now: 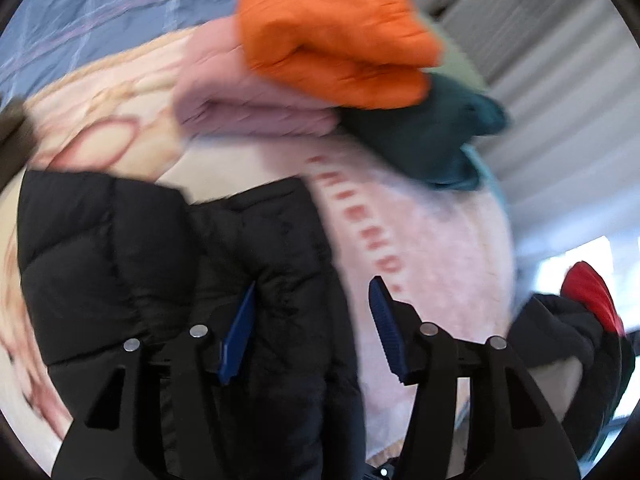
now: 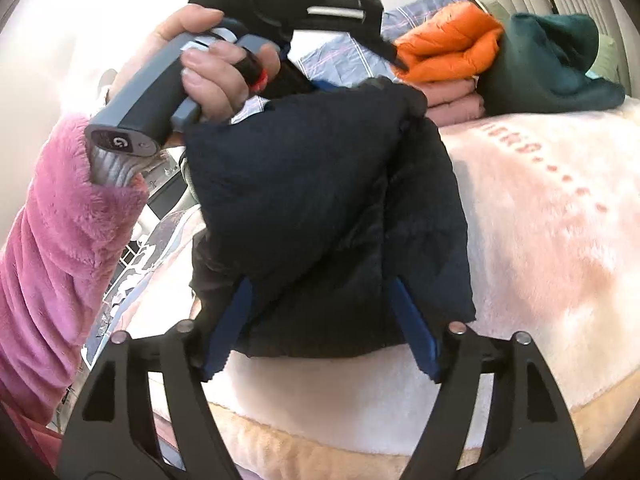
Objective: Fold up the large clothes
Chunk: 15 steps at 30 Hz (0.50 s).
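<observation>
The left gripper (image 1: pixel 314 300) has its blue-padded jaws spread apart above a black puffer jacket (image 1: pixel 160 264). The left pad overlaps the quilted cloth and the right pad stands over the pale pink fleece blanket (image 1: pixel 440 240) just beside the jacket's edge. Neither pad presses the cloth, though the picture is blurred. In the right wrist view this same tool appears at the top, carried by a hand (image 2: pixel 212 68) with a fluffy pink sleeve (image 2: pixel 60 240), poised over the far end of the jacket.

The right gripper (image 2: pixel 324 304) is spread wider. The near end of the folded jacket lies between its pads, which flank it on both sides; whether they brush the cloth cannot be told, but they do not pinch it.

The jacket lies bundled on the blanket, which carries a line of red lettering (image 1: pixel 360 220). Beyond it, well apart from both tools, sits a stack of folded clothes: an orange puffer jacket (image 1: pixel 336 28) on a pink garment (image 1: pixel 240 96), with a dark green garment (image 1: pixel 428 136) against them. Blue checked bedding (image 1: pixel 100 8) lies behind.
</observation>
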Available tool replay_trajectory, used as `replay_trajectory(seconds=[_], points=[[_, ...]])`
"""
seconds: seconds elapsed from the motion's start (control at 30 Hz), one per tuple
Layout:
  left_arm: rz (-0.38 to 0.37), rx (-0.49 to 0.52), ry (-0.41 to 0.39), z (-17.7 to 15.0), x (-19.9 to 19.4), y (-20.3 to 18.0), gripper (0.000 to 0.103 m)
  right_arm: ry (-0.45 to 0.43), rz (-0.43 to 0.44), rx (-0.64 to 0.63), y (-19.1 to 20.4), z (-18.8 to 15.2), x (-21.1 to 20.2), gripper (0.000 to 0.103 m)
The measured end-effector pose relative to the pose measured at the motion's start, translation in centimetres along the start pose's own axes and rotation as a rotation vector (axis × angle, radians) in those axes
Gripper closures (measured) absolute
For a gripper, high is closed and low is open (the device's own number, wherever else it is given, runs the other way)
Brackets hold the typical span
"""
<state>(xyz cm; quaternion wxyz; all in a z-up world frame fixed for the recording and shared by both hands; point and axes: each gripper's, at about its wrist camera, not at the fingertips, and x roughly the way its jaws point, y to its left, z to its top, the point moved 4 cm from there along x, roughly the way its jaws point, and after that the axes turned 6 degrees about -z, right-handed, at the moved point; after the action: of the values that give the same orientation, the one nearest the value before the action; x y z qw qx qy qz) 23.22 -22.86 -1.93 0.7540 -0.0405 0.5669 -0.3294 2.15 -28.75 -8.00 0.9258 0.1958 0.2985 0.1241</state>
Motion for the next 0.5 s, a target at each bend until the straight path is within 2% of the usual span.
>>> replay_trajectory(seconds=[0.1,0.27,0.43,0.5], points=[[-0.054,0.084,-0.027,-0.1,-1.2,-2.3,0.047,-0.026,-0.012,0.0,0.7,0.9,-0.4,0.02],[-0.022,0.184,-0.101,-1.1,-4.2,-4.1,0.047,-0.04,-0.012,0.026,1.3,2.5,0.5,0.016],[-0.035,0.178,-0.27,-2.3,-10.9,-1.3,0.047,-0.048,0.029,-0.012,3.3,3.7,1.0,0.014],[-0.006,0.164,-0.351,-3.3,-14.1,1.2,0.047,-0.052,0.027,-0.042,4.2,3.8,0.8,0.013]])
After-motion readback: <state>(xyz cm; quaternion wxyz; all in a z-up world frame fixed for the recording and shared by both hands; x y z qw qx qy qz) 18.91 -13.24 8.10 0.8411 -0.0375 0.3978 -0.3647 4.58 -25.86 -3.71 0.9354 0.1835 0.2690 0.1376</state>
